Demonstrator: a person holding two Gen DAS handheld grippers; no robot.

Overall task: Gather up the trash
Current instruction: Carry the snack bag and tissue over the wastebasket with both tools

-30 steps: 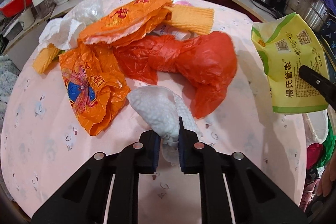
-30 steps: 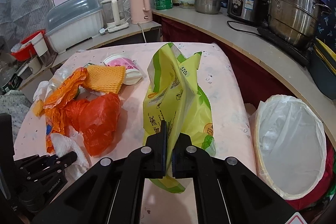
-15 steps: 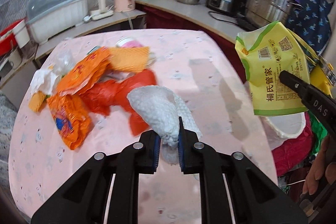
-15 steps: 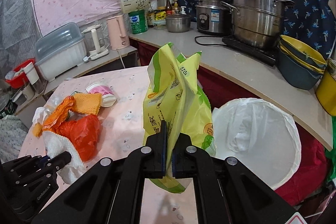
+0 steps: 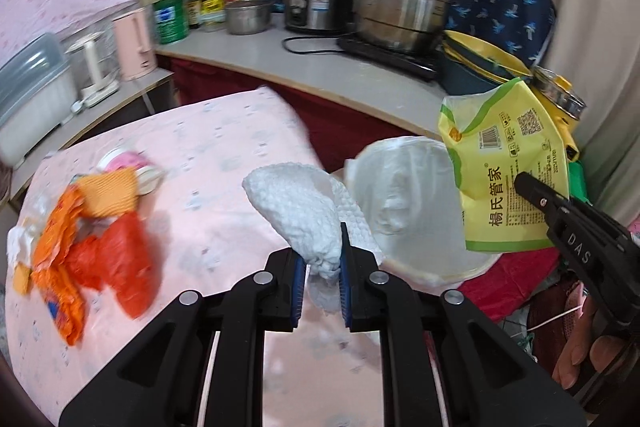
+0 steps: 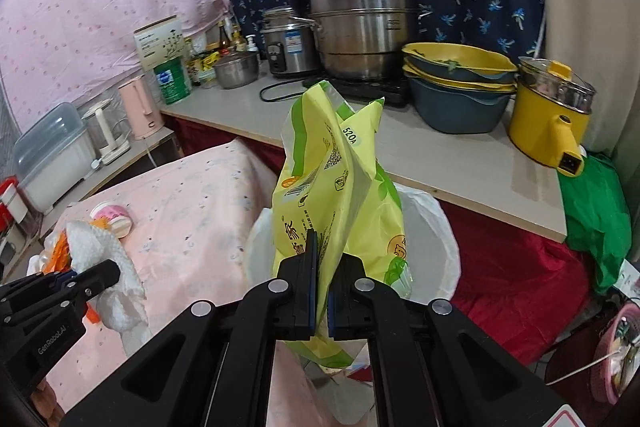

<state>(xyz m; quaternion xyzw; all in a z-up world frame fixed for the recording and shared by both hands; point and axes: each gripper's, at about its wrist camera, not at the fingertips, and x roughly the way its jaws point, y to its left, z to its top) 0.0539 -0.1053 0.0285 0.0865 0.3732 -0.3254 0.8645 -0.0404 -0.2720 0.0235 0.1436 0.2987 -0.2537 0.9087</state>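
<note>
My left gripper (image 5: 323, 279) is shut on a crumpled white paper towel (image 5: 298, 211) and holds it above the pink table's right edge, next to the white-lined bin (image 5: 404, 187). My right gripper (image 6: 321, 291) is shut on a yellow-green snack bag (image 6: 340, 187) and holds it upright over the bin (image 6: 436, 235). The bag also shows in the left wrist view (image 5: 506, 183). The paper towel also shows in the right wrist view (image 6: 106, 251). More trash lies at the table's left: orange and red plastic bags (image 5: 100, 259), a yellow foam net (image 5: 112, 191).
A pink cup (image 5: 128, 163) lies on the pink table (image 5: 224, 147). The counter (image 5: 332, 67) behind holds steel pots (image 5: 400, 7), yellow bowls (image 6: 456, 67), a yellow cooker (image 6: 552, 115). A green bag (image 6: 592, 211) hangs right of the bin.
Both grippers have swung right, away from the trash pile towards the bin, each still holding its item. The bag now hangs over the bin opening.
</note>
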